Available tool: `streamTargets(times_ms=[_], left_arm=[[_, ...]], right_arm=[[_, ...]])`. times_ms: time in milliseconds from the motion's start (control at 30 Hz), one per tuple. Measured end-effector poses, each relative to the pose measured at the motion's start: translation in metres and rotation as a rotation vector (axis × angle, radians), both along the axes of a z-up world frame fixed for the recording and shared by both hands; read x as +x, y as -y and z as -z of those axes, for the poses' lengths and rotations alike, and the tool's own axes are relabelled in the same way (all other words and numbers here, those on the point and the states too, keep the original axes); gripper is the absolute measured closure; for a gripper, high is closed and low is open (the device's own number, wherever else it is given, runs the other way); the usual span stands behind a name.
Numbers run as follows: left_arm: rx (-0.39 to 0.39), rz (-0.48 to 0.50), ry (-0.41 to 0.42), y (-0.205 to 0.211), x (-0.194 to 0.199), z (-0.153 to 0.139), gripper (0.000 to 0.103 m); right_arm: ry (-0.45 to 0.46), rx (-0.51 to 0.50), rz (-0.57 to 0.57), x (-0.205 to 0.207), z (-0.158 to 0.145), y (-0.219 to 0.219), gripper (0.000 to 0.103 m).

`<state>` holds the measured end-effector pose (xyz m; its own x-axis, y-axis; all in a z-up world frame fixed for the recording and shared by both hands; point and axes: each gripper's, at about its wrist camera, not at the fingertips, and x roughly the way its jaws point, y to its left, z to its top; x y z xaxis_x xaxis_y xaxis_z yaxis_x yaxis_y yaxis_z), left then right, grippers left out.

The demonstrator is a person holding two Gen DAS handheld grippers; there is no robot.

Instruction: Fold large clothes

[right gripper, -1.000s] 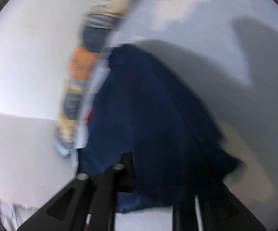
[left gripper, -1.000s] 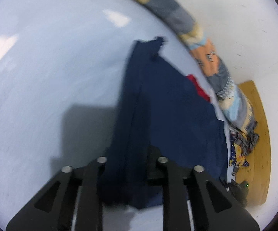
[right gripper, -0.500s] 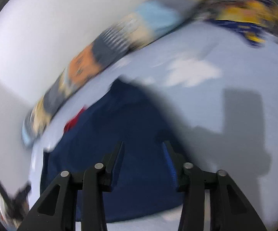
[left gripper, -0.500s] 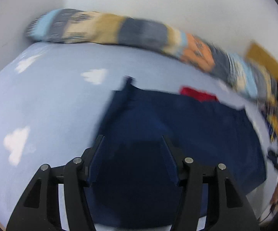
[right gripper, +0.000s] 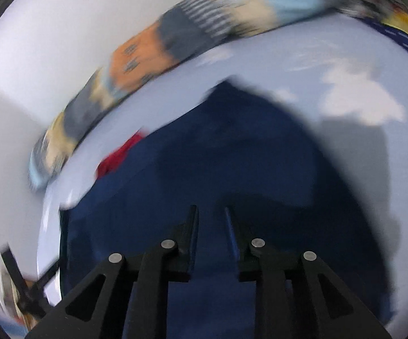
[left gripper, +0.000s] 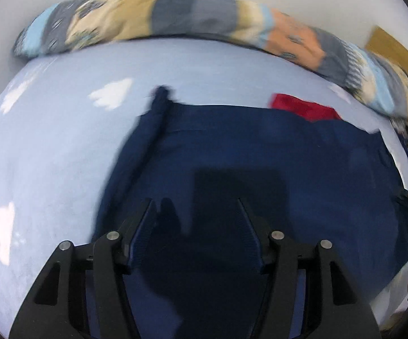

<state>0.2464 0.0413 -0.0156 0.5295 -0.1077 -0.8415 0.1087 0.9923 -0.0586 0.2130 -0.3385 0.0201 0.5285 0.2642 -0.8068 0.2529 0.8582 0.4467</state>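
The navy garment [left gripper: 260, 152] lies spread on the pale blue bed sheet [left gripper: 48, 147], just this side of the long patchwork bolster [left gripper: 175, 17] that runs along the wall. Its left edge is turned over into a rolled ridge, so one fold looks to be in; the body is still a broad, fairly flat panel, and further folds are plainly left to do. A red item [left gripper: 302, 107] peeks out between garment and bolster, towards the right.

Over on the left, the left hand-held gripper [left gripper: 196, 214] hangs over the near part of the garment, angled steeply down, and its jaws have just been opening. They stand wide now, nothing between them, only cloth below.

Across to the right, the right hand-held gripper [right gripper: 211, 217] is tilted down over the same cloth [right gripper: 232, 155], the bolster [right gripper: 175, 42] slanting across the top of its view. Its jaws have just been closing to a narrow gap. The picture is smeared, but the gap looks empty, pads not pinching fabric. Both hands appear free, between folds.
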Motion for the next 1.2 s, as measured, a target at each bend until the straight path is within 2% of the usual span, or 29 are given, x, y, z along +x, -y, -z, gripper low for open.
streamTargets(times_ms=[100, 200, 233, 333, 400, 433, 500, 567, 633, 767, 833, 867, 933, 1033, 1067, 1133, 1200], left_arm=[[0.07, 0.093, -0.034, 0.031, -0.001, 0.012, 0.037], [0.141, 0.132, -0.105, 0.048, 0.0, 0.032, 0.034], [0.138, 0.126, -0.112, 0.044, -0.002, 0.033, 0.032], [0.161, 0.075, -0.095, 0.031, 0.0, 0.023, 0.03], [0.11, 0.071, -0.08, 0.025, -0.003, 0.013, 0.03], [0.085, 0.067, -0.081, 0.022, -0.004, 0.01, 0.03], [0.076, 0.07, -0.091, 0.02, -0.005, 0.009, 0.03], [0.12, 0.066, -0.1, 0.018, -0.007, 0.013, 0.03], [0.153, 0.058, -0.114, 0.016, -0.012, 0.016, 0.03], [0.143, 0.009, -0.14, -0.001, -0.016, 0.022, 0.03], [0.139, -0.007, -0.138, -0.01, -0.022, 0.019, 0.03], [0.138, -0.013, -0.137, -0.014, -0.026, 0.016, 0.03], [0.123, -0.019, -0.15, -0.022, -0.034, 0.016, 0.03], [0.105, -0.038, -0.172, -0.032, -0.044, 0.018, 0.03], [0.094, -0.05, -0.173, -0.038, -0.045, 0.019, 0.03], [0.095, -0.078, -0.119, -0.039, -0.057, 0.008, 0.03], [0.066, -0.058, -0.044, -0.032, -0.077, -0.008, 0.03]], right_arm=[[0.0, -0.082, -0.208, 0.001, 0.003, -0.055, 0.08], [-0.019, -0.181, -0.32, 0.0, 0.011, -0.088, 0.079], [-0.062, -0.217, -0.335, 0.002, 0.018, -0.092, 0.078], [-0.106, -0.248, -0.262, 0.001, 0.021, -0.078, 0.078], [-0.085, -0.317, -0.224, -0.003, 0.011, -0.069, 0.075], [-0.056, -0.31, -0.227, -0.007, 0.004, -0.068, 0.075], [-0.04, -0.223, -0.255, -0.009, 0.001, -0.07, 0.075], [-0.067, -0.168, -0.281, -0.015, 0.007, -0.074, 0.076], [-0.129, -0.189, -0.263, -0.02, 0.021, -0.067, 0.076], [-0.145, -0.064, -0.137, -0.029, 0.022, -0.018, 0.081], [-0.145, -0.075, -0.071, -0.036, 0.017, 0.003, 0.081], [-0.149, -0.108, -0.024, -0.044, 0.014, 0.015, 0.076], [-0.179, -0.171, 0.053, -0.061, 0.013, 0.036, 0.076], [-0.193, -0.092, 0.129, -0.083, 0.017, 0.068, 0.076], [-0.2, -0.11, 0.148, -0.088, 0.016, 0.072, 0.076], [-0.185, -0.157, 0.17, -0.1, 0.01, 0.068, 0.077], [-0.112, -0.147, 0.145, -0.111, -0.005, 0.055, 0.073]])
